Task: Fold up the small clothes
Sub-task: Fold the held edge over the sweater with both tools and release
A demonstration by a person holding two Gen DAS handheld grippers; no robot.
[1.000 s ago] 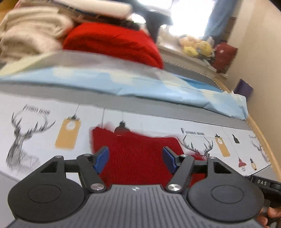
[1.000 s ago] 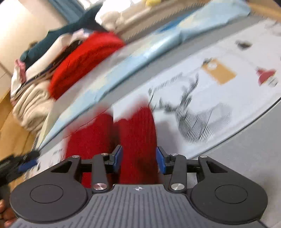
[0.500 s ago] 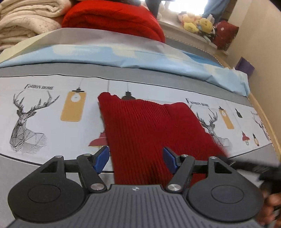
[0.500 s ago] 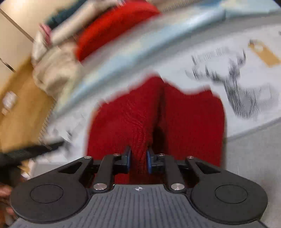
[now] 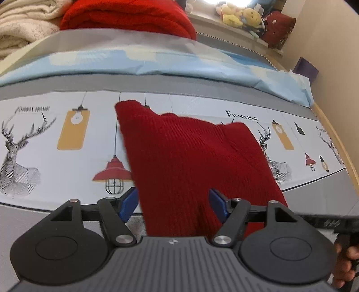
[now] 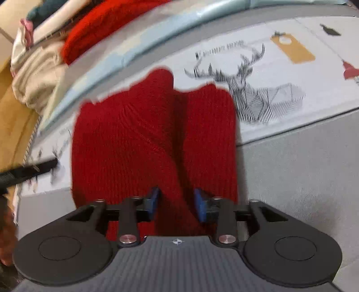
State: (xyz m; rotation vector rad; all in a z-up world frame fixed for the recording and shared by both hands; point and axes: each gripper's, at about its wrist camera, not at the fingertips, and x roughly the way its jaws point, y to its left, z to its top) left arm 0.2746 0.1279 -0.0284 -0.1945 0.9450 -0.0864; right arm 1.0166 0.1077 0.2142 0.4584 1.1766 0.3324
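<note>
Small red rib-knit garment (image 5: 193, 157) mid-fold on printed deer-and-lamp bedsheet (image 5: 56, 157).
Lying doubled with a central crease; left gripper (image 5: 172, 202) fingers wide, right gripper (image 6: 177, 202) fingers just reopened, straddling cloth unpinched; further folding probably left.

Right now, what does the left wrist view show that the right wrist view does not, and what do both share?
Only the left wrist view shows the yellow plush toys on the far ledge, the purple box by the wall and the red hanging-lamp print. Only the right wrist view shows the wooden floor and a pink cloth atop the pile. Both show the red ribbed knit garment on the deer-print sheet, lying between open jaws, and the folded red sweater behind.
</note>
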